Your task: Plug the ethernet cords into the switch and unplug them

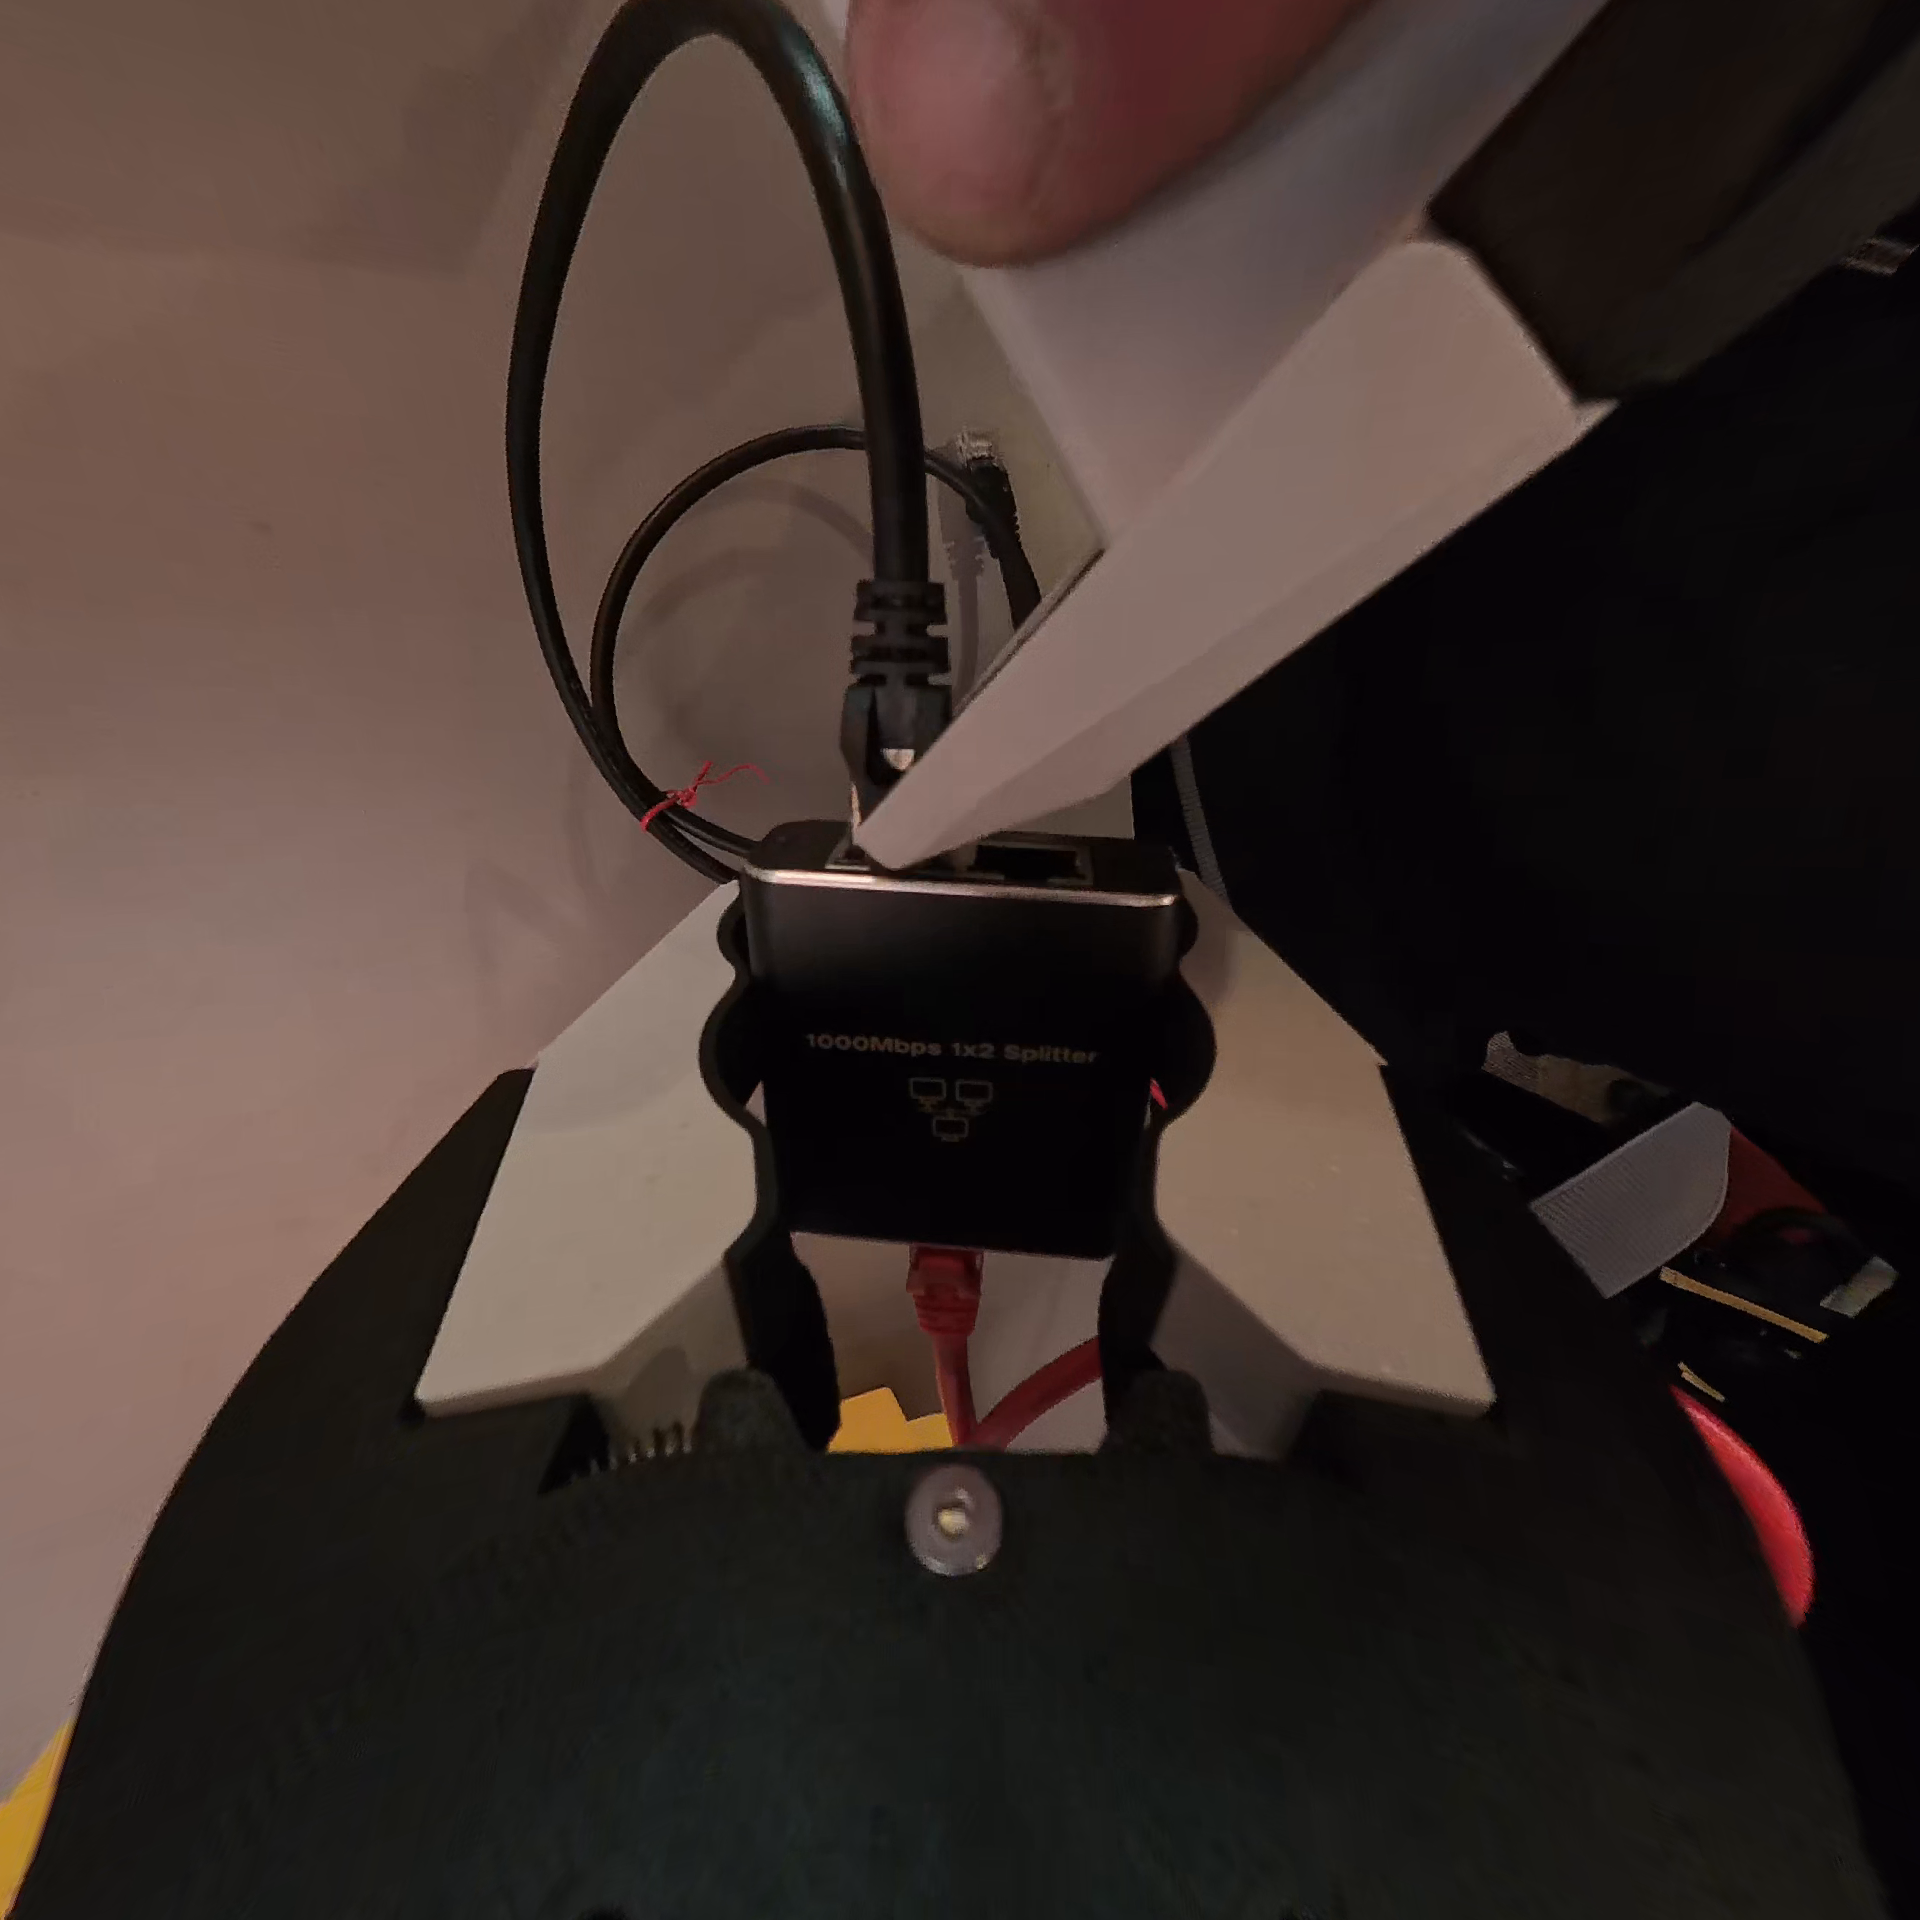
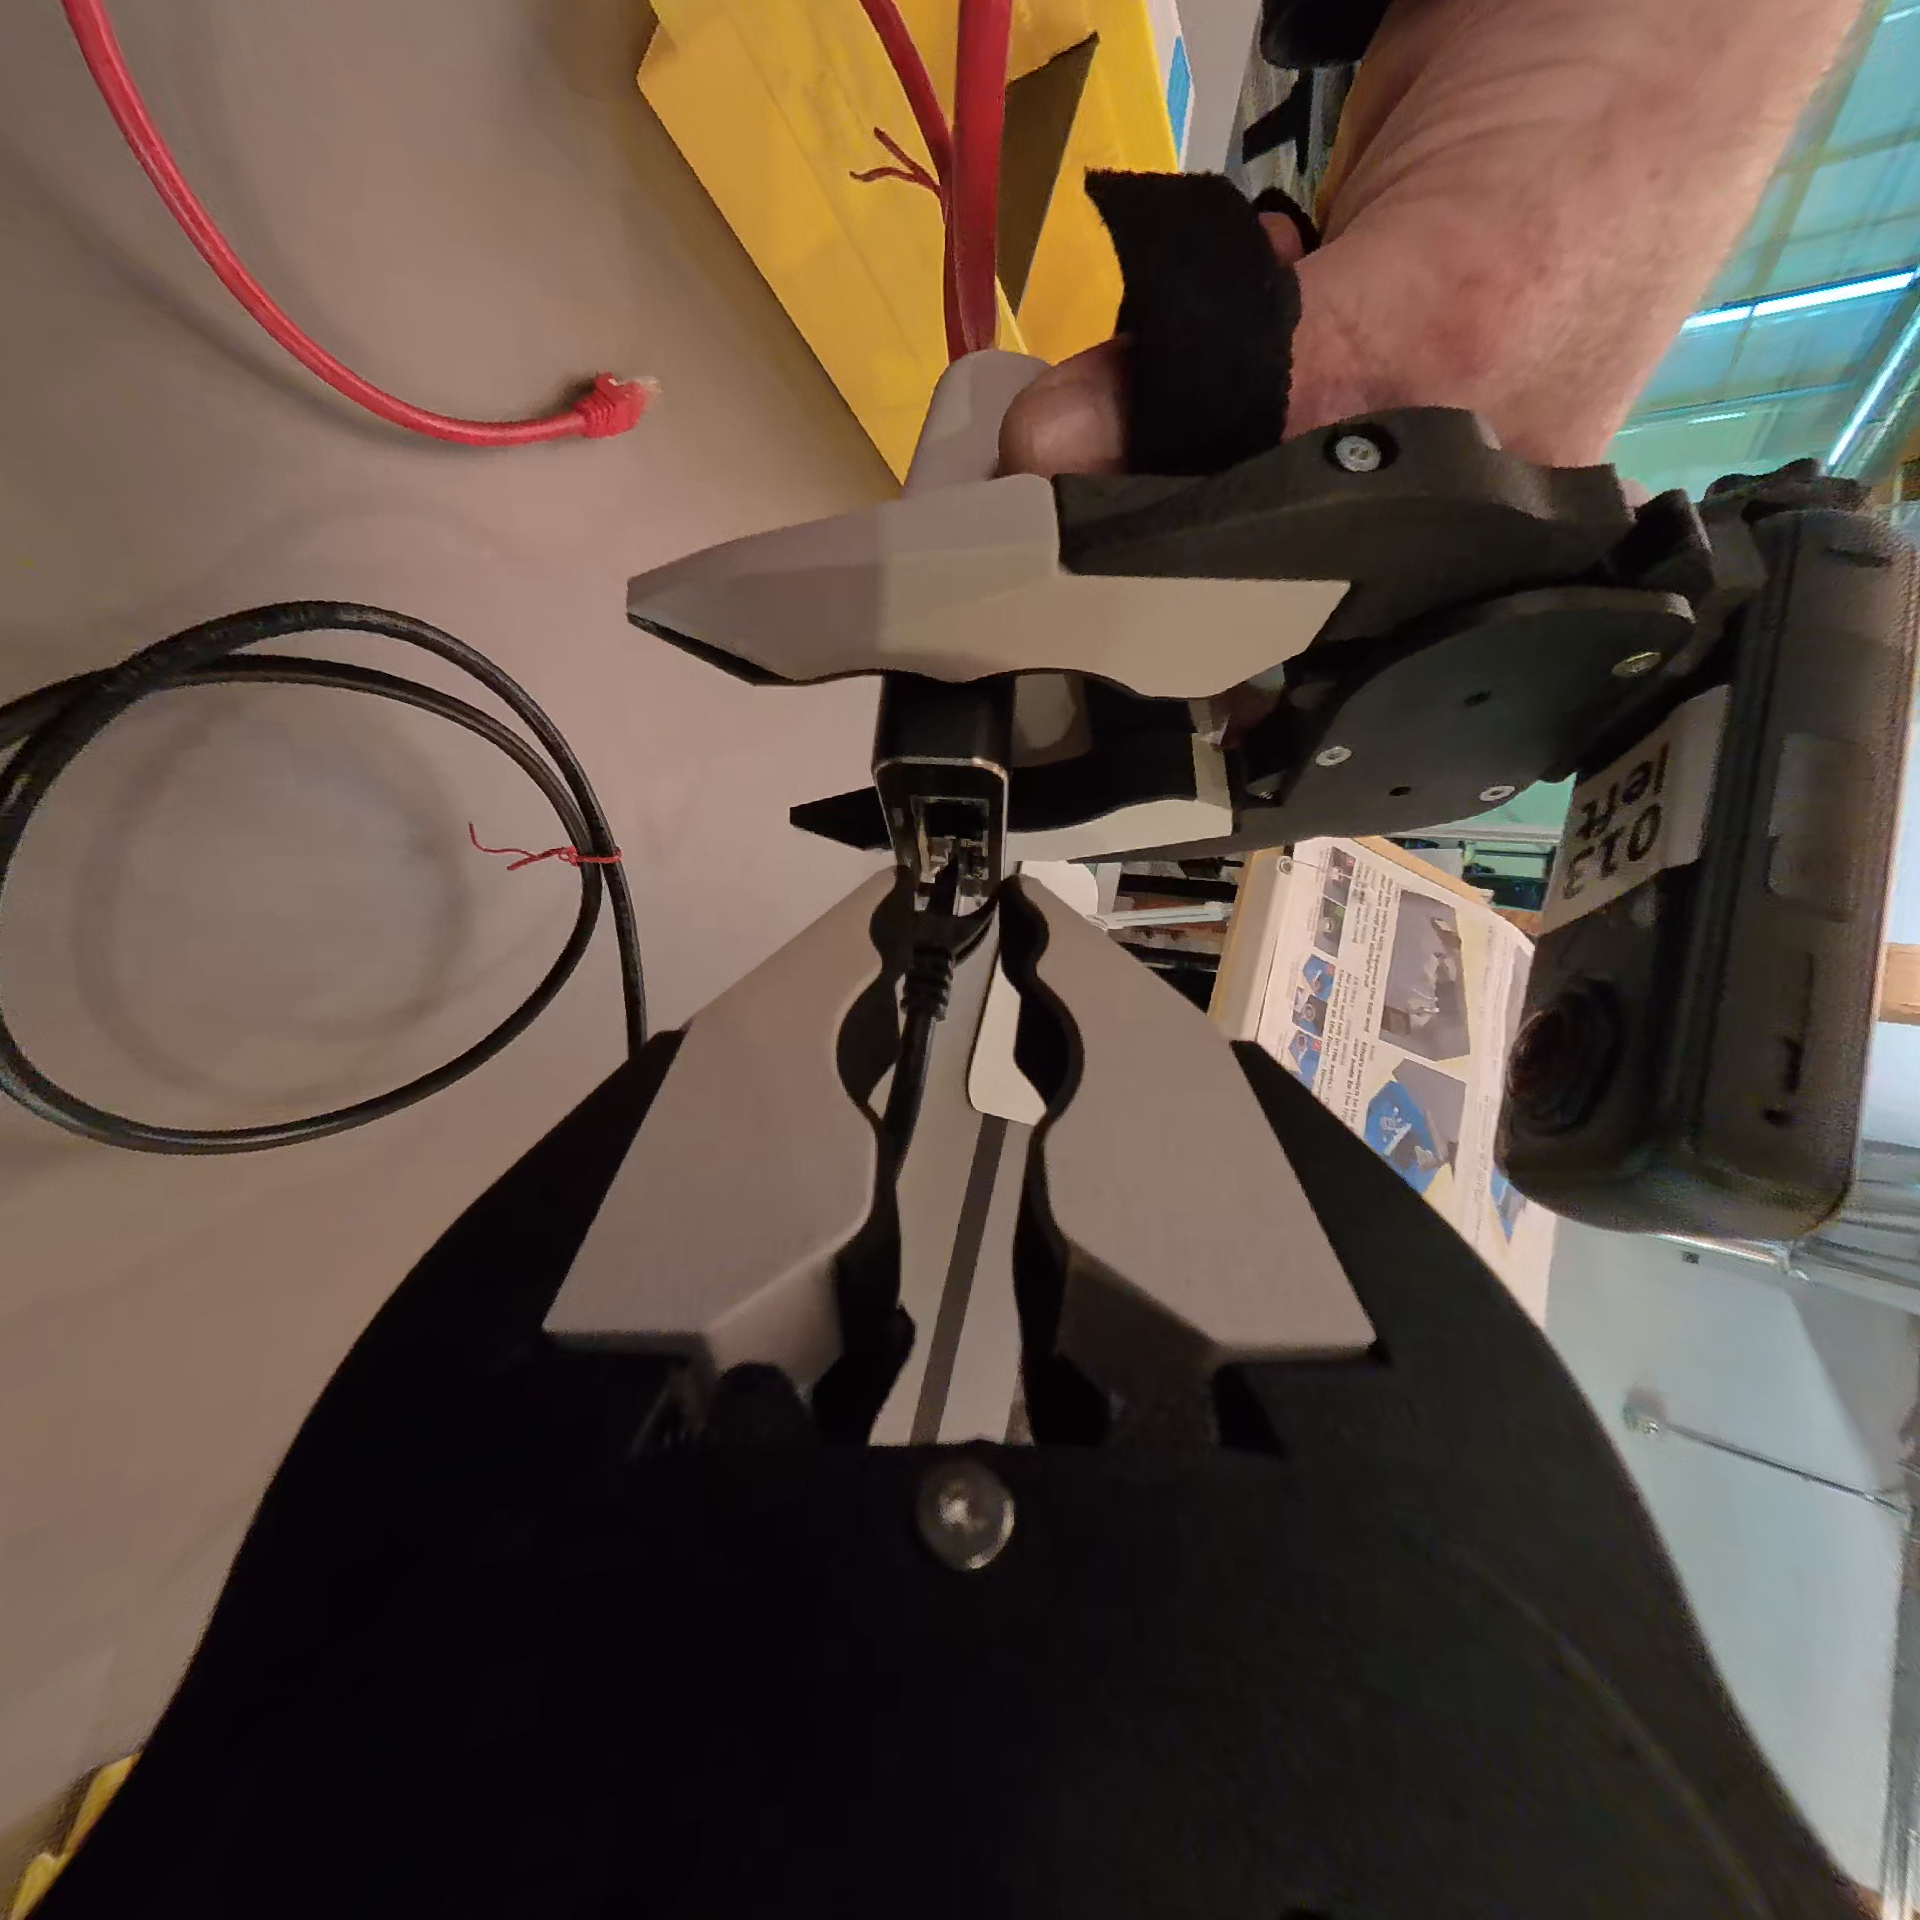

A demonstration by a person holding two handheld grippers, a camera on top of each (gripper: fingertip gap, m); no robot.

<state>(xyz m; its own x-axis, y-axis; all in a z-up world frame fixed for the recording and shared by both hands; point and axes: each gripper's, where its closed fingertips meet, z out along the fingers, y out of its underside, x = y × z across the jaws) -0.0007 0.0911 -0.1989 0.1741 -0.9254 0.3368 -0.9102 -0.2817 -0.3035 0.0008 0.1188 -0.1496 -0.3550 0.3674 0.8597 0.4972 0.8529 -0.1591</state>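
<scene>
My left gripper (image 1: pixel 961 935) is shut on the black switch (image 1: pixel 961 1049) and holds it above the table. A red ethernet cord (image 1: pixel 945 1320) is plugged into the switch's near end. The black ethernet cord's plug (image 1: pixel 894 707) stands tilted at the left of the two far ports; I cannot tell if it is seated. A finger (image 1: pixel 1143 644) of my right gripper lies against it. In the right wrist view, my right gripper (image 2: pixel 951 894) is shut on the black plug (image 2: pixel 930 940) at the switch's (image 2: pixel 940 748) port.
The black cord (image 2: pixel 312 883) lies coiled on the beige table (image 2: pixel 312 520). A loose red cord end (image 2: pixel 613 400) lies near a yellow object (image 2: pixel 831 208). A grey cord plug (image 1: pixel 977 462) lies behind the switch. A printed sheet (image 2: pixel 1382 987) lies to the right.
</scene>
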